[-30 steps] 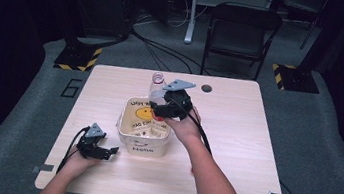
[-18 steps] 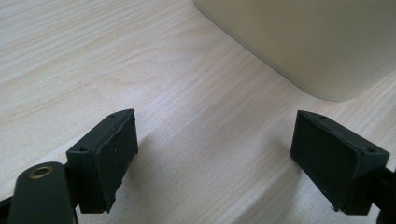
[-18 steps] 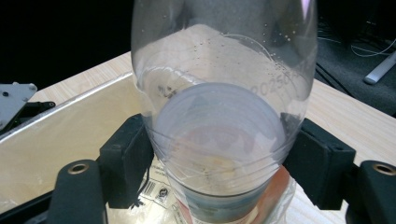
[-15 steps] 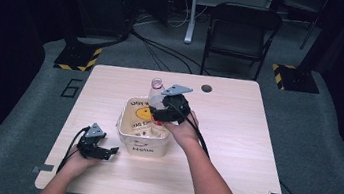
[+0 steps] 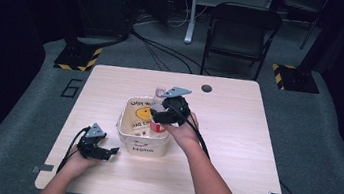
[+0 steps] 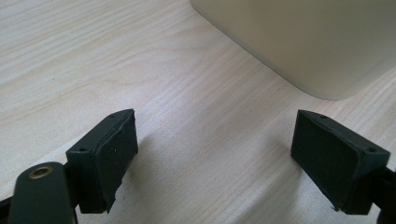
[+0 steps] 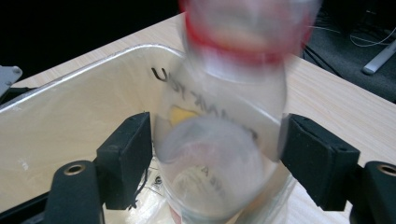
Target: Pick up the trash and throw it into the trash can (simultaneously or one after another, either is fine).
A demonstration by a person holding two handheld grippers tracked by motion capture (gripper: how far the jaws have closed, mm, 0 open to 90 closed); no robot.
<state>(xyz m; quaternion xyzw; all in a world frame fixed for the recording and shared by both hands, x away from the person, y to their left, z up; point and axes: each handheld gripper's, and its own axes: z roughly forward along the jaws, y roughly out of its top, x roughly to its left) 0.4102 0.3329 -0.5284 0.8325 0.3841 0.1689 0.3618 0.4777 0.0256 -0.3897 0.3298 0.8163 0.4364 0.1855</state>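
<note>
A clear plastic bottle (image 7: 224,140) with a red band shows blurred between the jaws of my right gripper (image 7: 215,154). Those jaws have just been opening, and the pads stand beside the bottle without pressing on it. In the high view my right gripper (image 5: 163,117) hangs over the far right of a cream tub (image 5: 143,148), and the bottle's red band (image 5: 158,126) shows inside the tub. My left gripper (image 5: 102,151) rests on the table left of the tub's front; it is open with only bare wood between its pads (image 6: 112,154).
The tub (image 7: 70,112) is lined with a bag bearing a yellow smiley and black lettering. Its pale wall (image 6: 303,42) stands just beyond my left gripper. The wooden table (image 5: 235,135) has a cable hole (image 5: 206,88) near its far edge. A black chair (image 5: 241,30) stands behind the table.
The bottle has sunk from above the tub's far rim down into the tub, and the right gripper came slightly nearer with it. The left gripper has stayed in place.
</note>
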